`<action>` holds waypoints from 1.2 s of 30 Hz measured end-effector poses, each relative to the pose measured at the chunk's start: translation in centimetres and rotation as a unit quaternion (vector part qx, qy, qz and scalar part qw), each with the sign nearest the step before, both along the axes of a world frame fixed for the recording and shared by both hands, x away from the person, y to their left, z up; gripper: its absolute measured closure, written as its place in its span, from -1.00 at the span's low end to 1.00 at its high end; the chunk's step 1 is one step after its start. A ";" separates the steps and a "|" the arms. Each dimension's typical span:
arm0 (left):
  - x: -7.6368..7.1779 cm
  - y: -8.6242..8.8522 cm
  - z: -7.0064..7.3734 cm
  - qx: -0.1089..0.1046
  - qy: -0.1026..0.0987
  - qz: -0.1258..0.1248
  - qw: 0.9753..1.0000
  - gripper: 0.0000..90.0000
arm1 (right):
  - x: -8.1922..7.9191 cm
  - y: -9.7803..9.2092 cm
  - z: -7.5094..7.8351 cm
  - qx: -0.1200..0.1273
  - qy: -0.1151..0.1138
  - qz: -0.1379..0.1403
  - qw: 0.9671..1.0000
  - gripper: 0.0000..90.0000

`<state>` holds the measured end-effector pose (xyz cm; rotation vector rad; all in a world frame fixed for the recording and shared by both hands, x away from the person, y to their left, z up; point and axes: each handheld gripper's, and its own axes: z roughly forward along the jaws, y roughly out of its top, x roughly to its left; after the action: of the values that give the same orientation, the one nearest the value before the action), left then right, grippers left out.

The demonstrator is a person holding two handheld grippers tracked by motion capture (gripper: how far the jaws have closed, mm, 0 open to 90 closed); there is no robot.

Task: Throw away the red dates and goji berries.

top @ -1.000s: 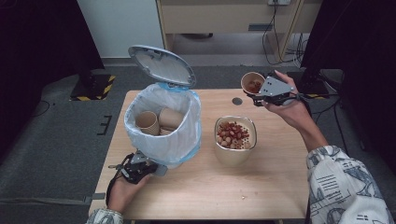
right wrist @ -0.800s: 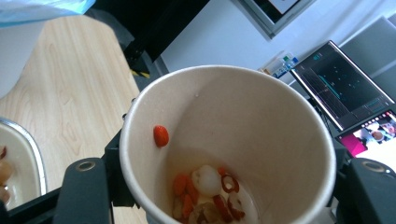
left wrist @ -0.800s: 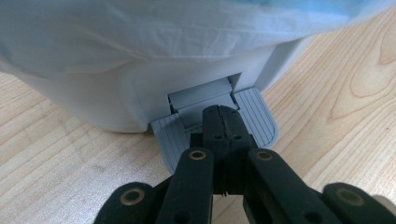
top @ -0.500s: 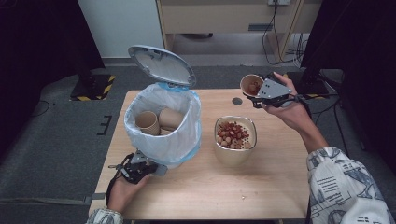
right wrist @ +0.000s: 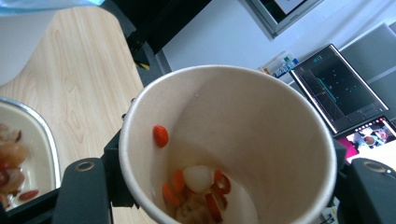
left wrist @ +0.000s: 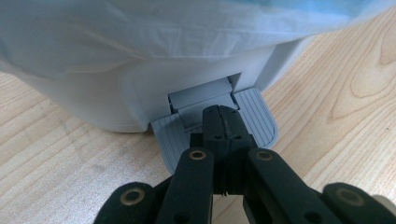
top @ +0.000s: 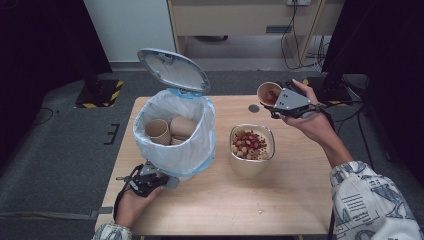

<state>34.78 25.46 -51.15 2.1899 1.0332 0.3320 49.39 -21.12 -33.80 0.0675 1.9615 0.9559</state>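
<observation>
A white pedal bin [top: 172, 150] lined with a white bag stands on the table's left, its grey lid [top: 172, 70] raised. Brown paper cups [top: 170, 129] lie inside it. My left gripper [top: 150, 181] is shut, its tips [left wrist: 221, 112] resting on the bin's grey ribbed pedal [left wrist: 254, 114]. My right gripper [top: 282, 102] is held above the table's far right, shut on a paper cup [top: 268, 92]. That cup [right wrist: 233, 121] is tilted and holds a few red and pale dried pieces at its bottom. A cream bowl [top: 251, 167] of the same mix stands mid-table.
A small dark disc [top: 254, 108] lies on the wooden table [top: 300, 195] behind the bowl. A crumb sits near the front edge. Beyond the table are a cabinet, cables and dark stands on grey floor.
The right hand has shifted the cup very slightly to the left. The left gripper stays on the pedal and the lid stays up.
</observation>
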 end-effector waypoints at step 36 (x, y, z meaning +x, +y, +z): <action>0.0 0.0 0.0 0.000 0.000 0.000 1.000 1.00 | -1.9 1.1 -1.1 -0.095 -0.044 0.008 0.994 -0.31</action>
<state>34.78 25.46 -51.15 2.1896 1.0339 0.3317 47.49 -19.99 -34.90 -0.0973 1.9649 0.7661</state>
